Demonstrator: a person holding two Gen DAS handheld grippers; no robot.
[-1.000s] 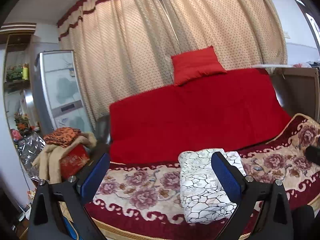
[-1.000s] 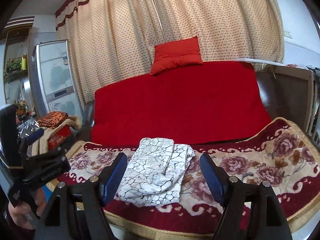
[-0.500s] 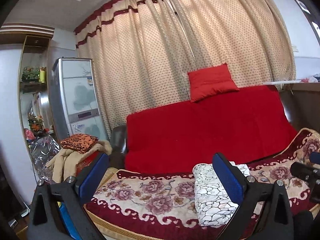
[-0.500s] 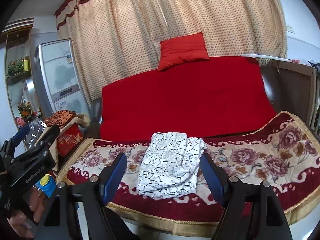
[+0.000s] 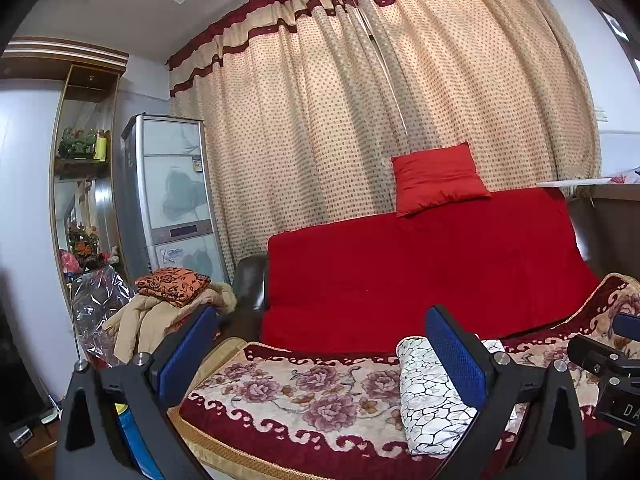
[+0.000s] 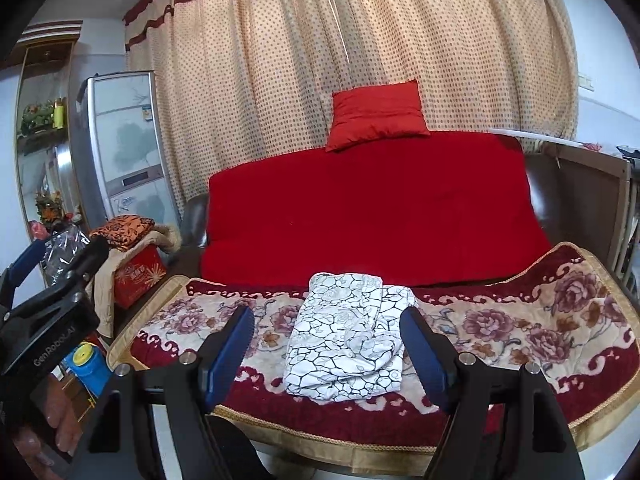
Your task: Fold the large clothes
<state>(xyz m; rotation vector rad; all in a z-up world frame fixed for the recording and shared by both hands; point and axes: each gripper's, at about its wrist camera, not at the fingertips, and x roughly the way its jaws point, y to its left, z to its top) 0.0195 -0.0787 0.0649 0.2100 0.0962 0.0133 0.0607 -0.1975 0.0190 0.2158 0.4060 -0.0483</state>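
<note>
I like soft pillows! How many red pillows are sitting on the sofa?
1. The red pillow sits on top of the sofa's red-covered backrest, in front of the dotted curtain. None shows on the seat; any beyond the frame stays hidden.

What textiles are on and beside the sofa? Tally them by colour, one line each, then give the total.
Red: 2, the cushion and the sofa throw.
White with black veining: 1, the folded garment.
Floral cream and maroon: 1, the blanket.
Orange with black print: 1, the folded cloth.
Beige: 1, the coat.
Total: 6
</note>
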